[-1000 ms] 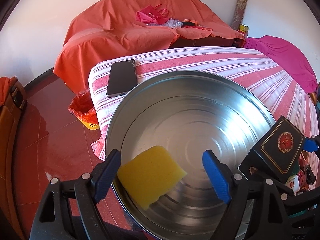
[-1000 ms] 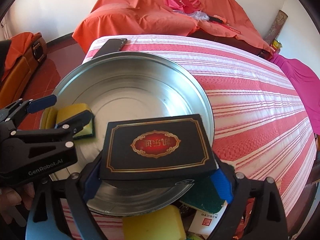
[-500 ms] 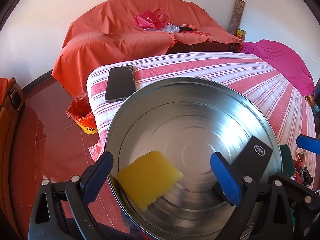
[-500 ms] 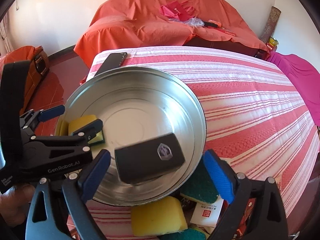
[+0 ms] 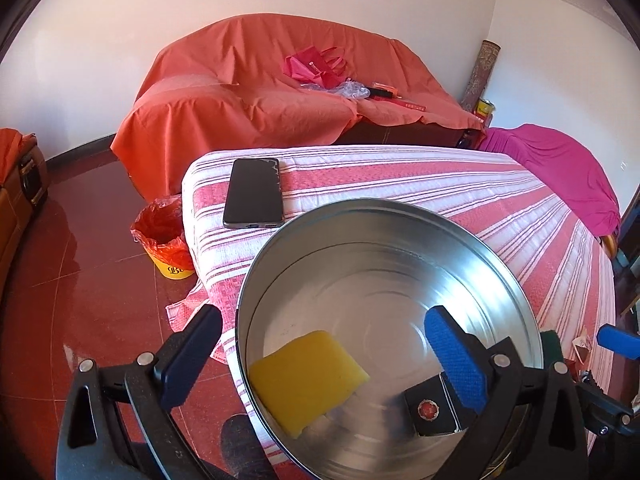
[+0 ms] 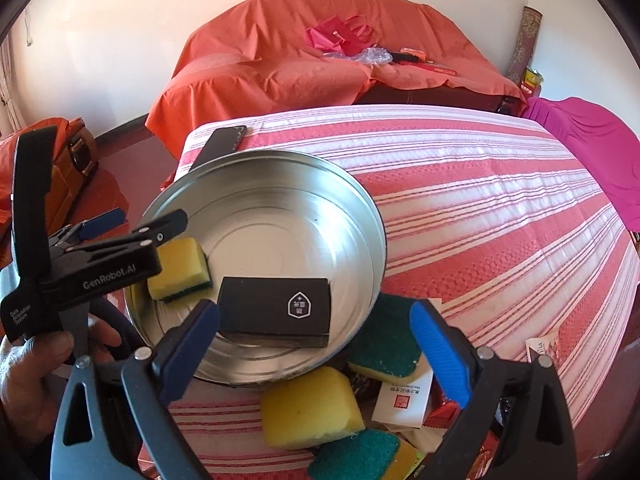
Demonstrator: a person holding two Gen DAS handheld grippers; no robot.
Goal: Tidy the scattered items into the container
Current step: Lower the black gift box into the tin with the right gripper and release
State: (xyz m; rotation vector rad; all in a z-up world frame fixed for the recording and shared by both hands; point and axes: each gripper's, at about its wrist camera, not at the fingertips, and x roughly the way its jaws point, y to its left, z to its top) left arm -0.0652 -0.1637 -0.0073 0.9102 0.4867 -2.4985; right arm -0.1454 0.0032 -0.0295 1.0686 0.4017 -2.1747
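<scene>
A round metal tin [image 5: 500, 264] [image 6: 360, 200] stands on the striped table. In it lie a yellow sponge [image 5: 306, 376] [image 6: 178, 270] and a black box [image 6: 276, 312] [image 5: 434, 410]. My left gripper [image 5: 324, 352] is open and empty over the tin's near rim, above the sponge. My right gripper [image 6: 316, 344] is open and empty, just above and in front of the black box. Outside the tin lie a yellow sponge [image 6: 310, 406], a green-topped sponge [image 6: 384, 344], another green-topped sponge [image 6: 356, 456] and a white card [image 6: 400, 400].
A black phone [image 5: 254, 192] lies on the striped tablecloth [image 6: 500, 208] beyond the tin. A bin with a red bag [image 5: 166, 240] stands on the floor at the left. An orange-covered sofa [image 5: 280, 80] is behind the table. Packets crowd the front right corner [image 6: 480, 440].
My right gripper opened and let the black box drop into the tin, then drew back. My left gripper pulled back and up from the yellow sponge.
</scene>
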